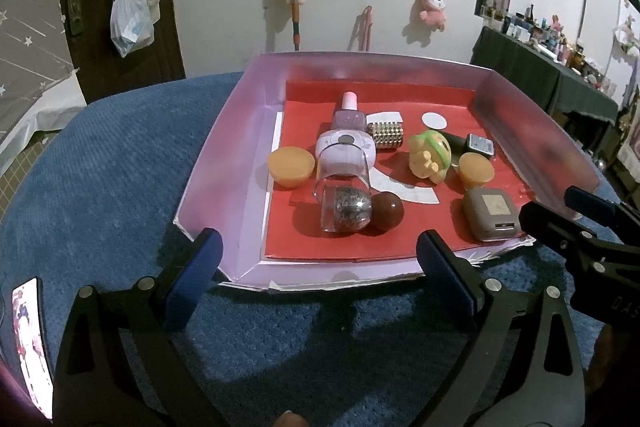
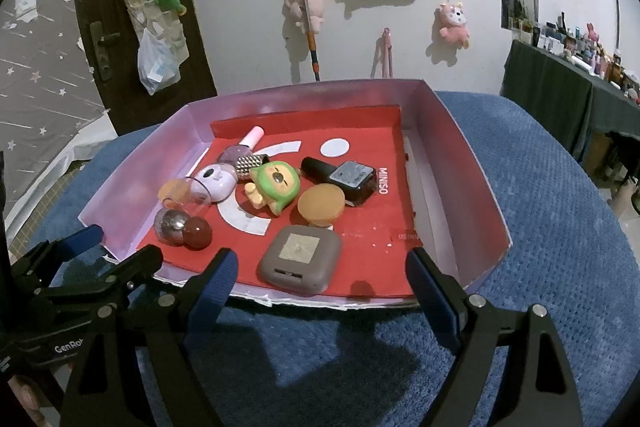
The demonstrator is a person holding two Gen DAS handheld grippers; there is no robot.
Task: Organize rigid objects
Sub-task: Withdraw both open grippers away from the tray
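Note:
A pink-walled tray (image 1: 224,131) (image 2: 472,163) with a red floor holds several small objects: a grey square case (image 1: 491,213) (image 2: 300,257), a green-and-yellow toy figure (image 1: 430,157) (image 2: 276,187), two orange round blocks (image 1: 290,166) (image 2: 320,205), a clear tipped cup (image 1: 342,195) (image 2: 186,201), a brown ball (image 1: 386,211) (image 2: 198,233), a nail-polish bottle (image 1: 348,111) and a black device (image 2: 344,179). My left gripper (image 1: 320,267) is open and empty before the tray's near edge. My right gripper (image 2: 322,281) is open and empty, fingers astride the grey case's near side.
The tray rests on a blue textured cushion (image 1: 100,187) (image 2: 560,227). A phone (image 1: 30,343) lies at the far left. The right gripper's body (image 1: 580,239) shows at the left view's right edge. A dark-clothed table (image 2: 560,91) with bottles stands at the right.

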